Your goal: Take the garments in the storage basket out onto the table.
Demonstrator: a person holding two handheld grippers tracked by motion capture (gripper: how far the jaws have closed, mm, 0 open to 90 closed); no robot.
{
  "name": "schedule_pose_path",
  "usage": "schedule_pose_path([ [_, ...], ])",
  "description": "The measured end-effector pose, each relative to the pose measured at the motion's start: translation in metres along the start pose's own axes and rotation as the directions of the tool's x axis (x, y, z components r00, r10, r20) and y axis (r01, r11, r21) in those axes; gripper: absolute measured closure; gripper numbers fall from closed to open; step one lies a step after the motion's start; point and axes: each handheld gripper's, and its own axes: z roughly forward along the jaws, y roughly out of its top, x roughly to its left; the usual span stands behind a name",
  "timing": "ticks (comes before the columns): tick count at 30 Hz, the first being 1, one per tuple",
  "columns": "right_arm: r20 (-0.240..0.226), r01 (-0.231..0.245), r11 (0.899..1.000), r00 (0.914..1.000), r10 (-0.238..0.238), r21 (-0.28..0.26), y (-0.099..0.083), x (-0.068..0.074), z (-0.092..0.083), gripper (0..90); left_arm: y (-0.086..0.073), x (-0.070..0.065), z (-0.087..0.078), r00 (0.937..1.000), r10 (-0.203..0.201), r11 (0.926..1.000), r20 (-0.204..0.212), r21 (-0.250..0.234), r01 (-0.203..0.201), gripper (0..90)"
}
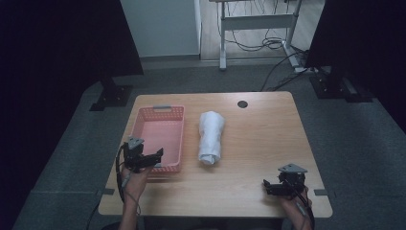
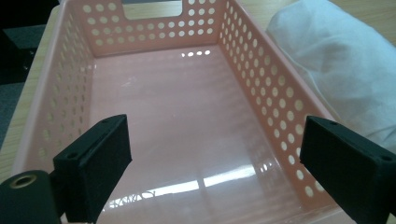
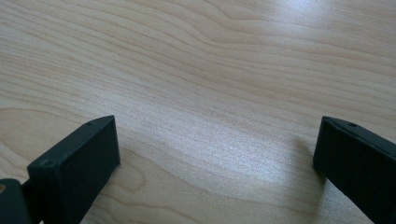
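Nearest the person, the right gripper [image 1: 274, 187] rests low over the front right corner of the table [image 1: 258, 143], jaws spread wide with nothing but bare wood between them in its own view. At the front left, the left gripper [image 1: 152, 159] hangs over the near end of the pink basket [image 1: 178, 139], its jaws also wide apart and holding nothing; its own view looks down into the basket [image 2: 154, 112], which has nothing in it.

Just right of the basket, apart from it, lies the rolled white towel [image 1: 211, 137]. Its long axis runs from near to far, roughly parallel to the basket's long sides, and the far end leans slightly right. The near end looks rounder and tucked under.

Judging by the layout, the likely job is getting the towel into the basket. The risk is that a pinch on the outer layer alone would let the roll unwind and trail over the basket's rim. A grab near one end could leave the other end drooping and catching the perforated wall [image 2: 261, 79]. The left gripper could also nudge the light basket sideways if it swings across too low.
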Motion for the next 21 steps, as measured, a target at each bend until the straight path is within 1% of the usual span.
schedule_pose_path([
  [6,0.0,0.0,1.0,1.0,0.0,0.0,0.0,0.0,0.0,0.2,-0.004,0.006,-0.005,0.9999,-0.008,1.0,-0.009,0.001,0.008,8.8],
  [12,0.0,0.0,1.0,1.0,0.0,0.0,0.0,0.0,0.0,0.2,-0.007,0.008,-0.01,1.0,-0.005,1.0,-0.008,-0.001,0.005,8.8],
  [21,0.0,0.0,1.0,1.0,0.0,0.0,0.0,0.0,0.0,0.2,-0.013,0.015,-0.018,0.9998,-0.018,0.9998,-0.01,-0.009,0.018,8.8],
])
